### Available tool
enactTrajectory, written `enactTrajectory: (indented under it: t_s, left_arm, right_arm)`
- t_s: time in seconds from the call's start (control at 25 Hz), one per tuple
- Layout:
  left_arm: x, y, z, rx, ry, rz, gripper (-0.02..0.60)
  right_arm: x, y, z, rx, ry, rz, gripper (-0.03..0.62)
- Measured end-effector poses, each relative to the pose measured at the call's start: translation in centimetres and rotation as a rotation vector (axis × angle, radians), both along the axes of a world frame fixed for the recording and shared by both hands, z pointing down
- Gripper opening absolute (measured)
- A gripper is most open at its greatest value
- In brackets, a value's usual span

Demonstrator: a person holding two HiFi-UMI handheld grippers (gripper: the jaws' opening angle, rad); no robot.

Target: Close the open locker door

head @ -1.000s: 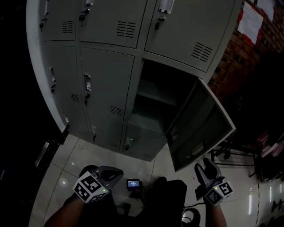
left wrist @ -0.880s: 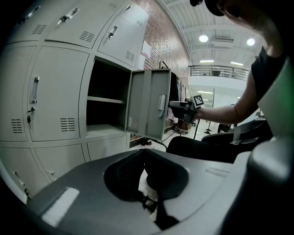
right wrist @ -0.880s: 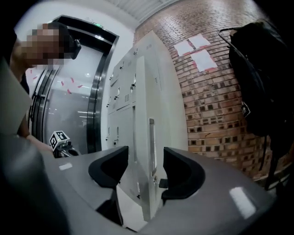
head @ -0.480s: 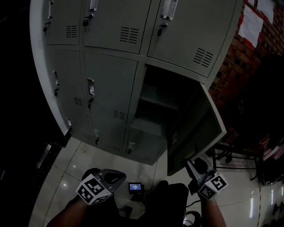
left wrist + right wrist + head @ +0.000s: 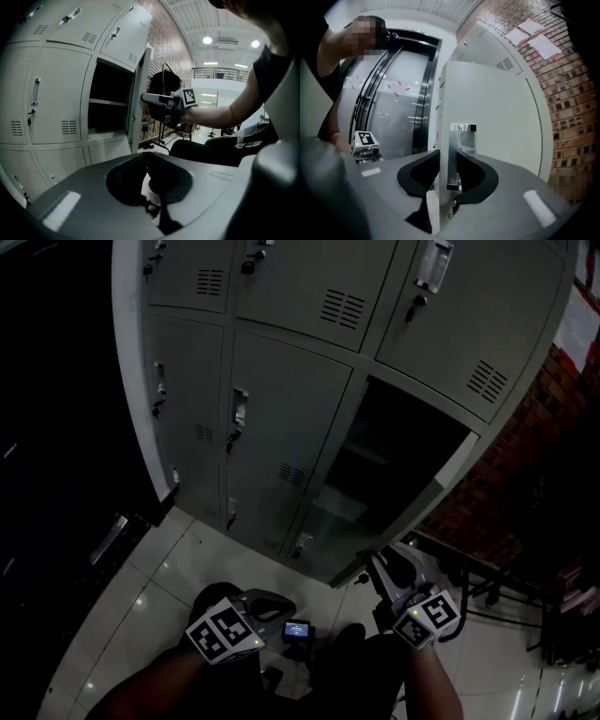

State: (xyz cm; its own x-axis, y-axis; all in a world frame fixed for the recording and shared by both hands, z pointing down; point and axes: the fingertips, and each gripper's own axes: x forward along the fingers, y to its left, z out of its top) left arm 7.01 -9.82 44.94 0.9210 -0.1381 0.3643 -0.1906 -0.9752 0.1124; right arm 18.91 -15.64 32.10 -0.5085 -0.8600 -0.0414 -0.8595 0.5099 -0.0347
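Observation:
The grey locker door (image 5: pixel 415 510) stands half swung in over its dark open compartment (image 5: pixel 398 442). My right gripper (image 5: pixel 382 565) is at the door's lower free edge. In the right gripper view its jaws (image 5: pixel 447 161) are closing on the door (image 5: pixel 497 112), one pad on each face beside the chrome handle (image 5: pixel 462 140). The left gripper view shows that gripper (image 5: pixel 149 98) at the door's edge (image 5: pixel 139 93). My left gripper (image 5: pixel 270 602) hangs low over the floor, away from the lockers, shut (image 5: pixel 146 161) with nothing in it.
Closed grey lockers (image 5: pixel 272 418) fill the bank to the left and above. A brick wall (image 5: pixel 530 456) runs on the right, with a dark metal frame (image 5: pixel 497 587) at its foot. A small lit device (image 5: pixel 298 629) sits low between my arms over the tiled floor.
The door has swung from wide open to about half shut. My right gripper rose from below the door to its edge and its jaws came together on it. The left gripper stayed low.

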Motion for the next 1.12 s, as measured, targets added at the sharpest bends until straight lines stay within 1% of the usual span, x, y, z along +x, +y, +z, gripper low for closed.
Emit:
enactTrajectory:
  t_s: [0.16, 0.4, 0.56, 0.68, 0.8, 1.08, 1.12]
  left_arm:
    - [-0.1, -0.1, -0.1, -0.003, 0.005, -0.001, 0.012]
    - [-0.2, 0.0, -0.1, -0.005, 0.003, -0.003, 0.012]
    - [-0.2, 0.1, -0.1, -0.011, 0.005, -0.005, 0.012]
    - [-0.2, 0.1, -0.2, -0.013, 0.01, -0.002, 0.012]
    - [-0.1, 0.3, -0.3, -0.016, 0.018, 0.003, 0.012]
    - [-0.4, 0.1, -0.4, -0.021, 0.028, 0.0, 0.012]
    - [-0.4, 0.1, -0.4, -0.022, 0.029, -0.001, 0.012]
  right_arm:
    - [-1.1, -4.1, 0.8, -0.019, 0.01, 0.048, 0.109]
    - [-2.4, -10.0, 1.0, -0.008, -0.02, 0.085, 0.106]
    - [-2.3, -13.9, 1.2, -0.02, -0.008, 0.152, 0.104]
    - [-1.9, -16.8, 1.3, -0.035, 0.01, 0.215, 0.098]
    - [-1.1, -19.0, 1.4, -0.046, 0.013, 0.266, 0.072]
    - [2.0, -21.8, 1.9, -0.073, -0.013, 0.368, 0.027]
    - [2.5, -22.0, 2.0, -0.078, -0.015, 0.382, 0.008]
